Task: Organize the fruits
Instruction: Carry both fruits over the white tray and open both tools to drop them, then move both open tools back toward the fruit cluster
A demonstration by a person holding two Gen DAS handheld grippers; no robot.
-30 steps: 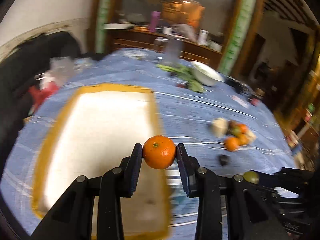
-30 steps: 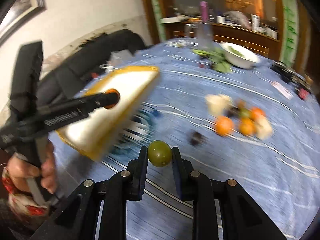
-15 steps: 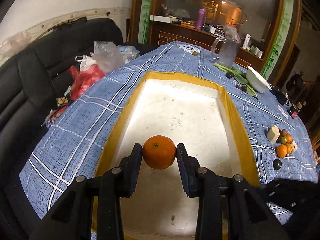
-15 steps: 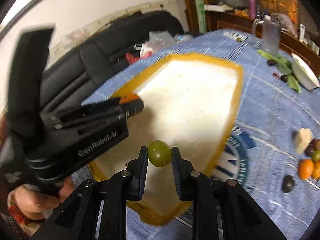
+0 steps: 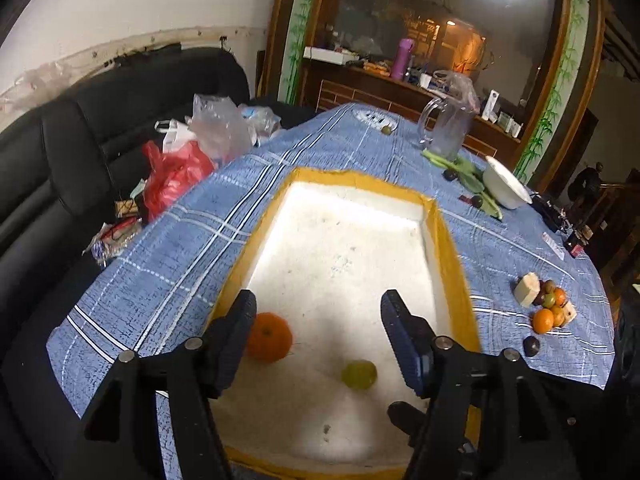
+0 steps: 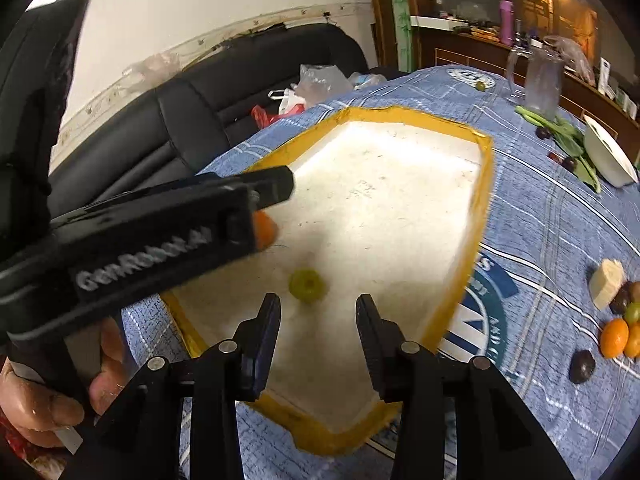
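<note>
A white foam tray with a yellow rim (image 5: 448,240) (image 6: 482,200) lies on the blue checked tablecloth. An orange (image 5: 269,336) (image 6: 265,231) and a small green fruit (image 5: 359,374) (image 6: 306,286) lie loose on the tray floor. My left gripper (image 5: 318,320) is open and empty above the tray, the orange beside its left finger. My right gripper (image 6: 318,316) is open and empty just behind the green fruit. The left gripper's body partly hides the orange in the right wrist view.
A pile of oranges, dark and green fruits and a pale chunk (image 5: 546,304) (image 6: 618,312) sits on the cloth right of the tray. A glass jug (image 5: 448,128), greens and a white bowl (image 5: 506,188) stand farther back. Plastic bags (image 5: 192,152) lie on the black sofa at left.
Both grippers have opened. The orange dropped from the left gripper and the green fruit from the right gripper onto the tray floor.
</note>
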